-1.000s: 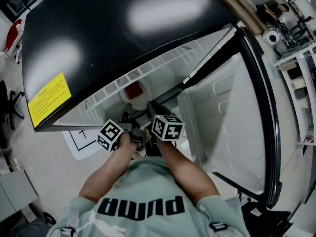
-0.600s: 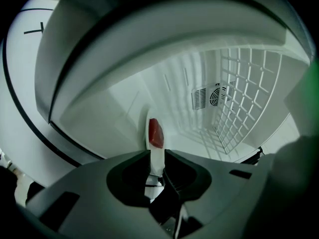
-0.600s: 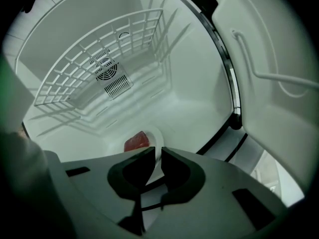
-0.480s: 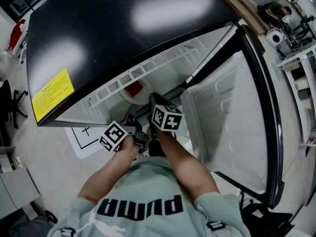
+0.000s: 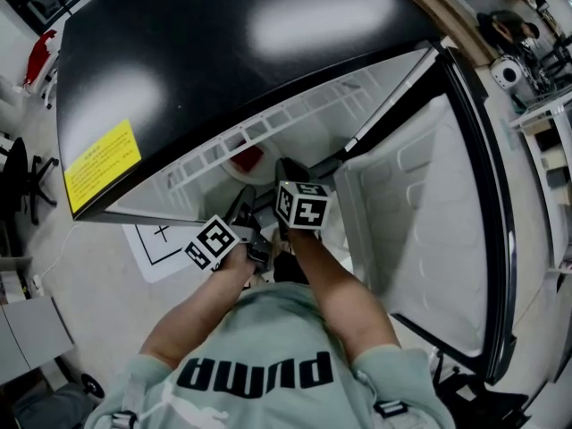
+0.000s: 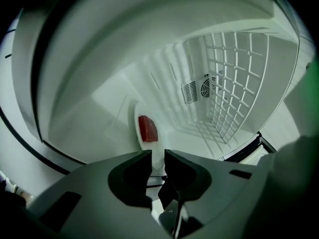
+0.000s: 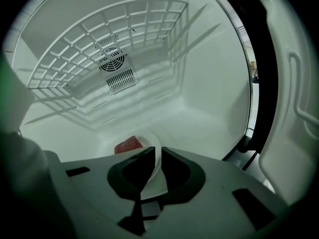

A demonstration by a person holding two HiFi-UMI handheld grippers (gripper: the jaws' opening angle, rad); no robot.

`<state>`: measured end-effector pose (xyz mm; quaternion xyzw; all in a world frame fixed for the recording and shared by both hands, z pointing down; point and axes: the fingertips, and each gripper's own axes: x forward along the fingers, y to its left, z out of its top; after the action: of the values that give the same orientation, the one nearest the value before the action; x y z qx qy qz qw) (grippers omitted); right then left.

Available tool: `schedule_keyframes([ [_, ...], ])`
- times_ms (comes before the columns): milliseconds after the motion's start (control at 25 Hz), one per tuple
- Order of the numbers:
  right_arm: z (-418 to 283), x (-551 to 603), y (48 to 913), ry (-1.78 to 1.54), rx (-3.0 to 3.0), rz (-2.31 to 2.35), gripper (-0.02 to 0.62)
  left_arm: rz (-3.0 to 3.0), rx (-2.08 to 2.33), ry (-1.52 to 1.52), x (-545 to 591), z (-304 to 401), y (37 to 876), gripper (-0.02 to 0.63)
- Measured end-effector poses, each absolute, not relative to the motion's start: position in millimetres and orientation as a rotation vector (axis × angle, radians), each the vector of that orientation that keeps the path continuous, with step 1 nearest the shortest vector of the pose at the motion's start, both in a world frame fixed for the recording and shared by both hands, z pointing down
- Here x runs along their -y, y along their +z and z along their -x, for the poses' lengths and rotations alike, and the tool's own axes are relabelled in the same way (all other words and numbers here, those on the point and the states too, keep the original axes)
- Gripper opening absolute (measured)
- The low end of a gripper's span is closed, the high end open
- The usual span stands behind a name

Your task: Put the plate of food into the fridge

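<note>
Jaws of the left gripper (image 6: pixel 158 158) and right gripper (image 7: pixel 157 156) clamp the plate (image 7: pixel 150 142) rim inside the fridge (image 5: pixel 268 52); the sweatshirt (image 5: pixel 255 372) reads "PUMA".

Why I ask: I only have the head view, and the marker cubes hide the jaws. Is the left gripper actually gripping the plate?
Observer: Yes, the left gripper is shut on the rim of the plate.
Operator: And the right one?
Observer: The right gripper clamps the rim too.
Operator: What's deeper in the fridge?
Observer: A round fan vent on the back wall.
</note>
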<state>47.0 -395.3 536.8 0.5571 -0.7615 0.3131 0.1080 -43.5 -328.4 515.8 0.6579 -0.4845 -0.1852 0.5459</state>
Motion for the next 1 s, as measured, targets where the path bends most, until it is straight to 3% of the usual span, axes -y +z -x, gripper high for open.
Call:
schedule_keyframes([
  [640,-45,345,461,0.438,2.386,-1.629,0.046,-2.056,1.225,-0.189,309,31,470,0.071],
  [680,-44,340,456,0.417,2.399,-1.635,0.044,-2.103,1.235,-0.166,306,31,464,0.028],
  [760,-40,330,444,0.366,2.421,-1.638,0.044,-2.200,1.252,-0.132,299,31,451,0.005],
  [1000,-21,287,411,0.235,2.459,-1.624,0.044,-2.496,1.301,-0.053,265,35,408,0.005],
])
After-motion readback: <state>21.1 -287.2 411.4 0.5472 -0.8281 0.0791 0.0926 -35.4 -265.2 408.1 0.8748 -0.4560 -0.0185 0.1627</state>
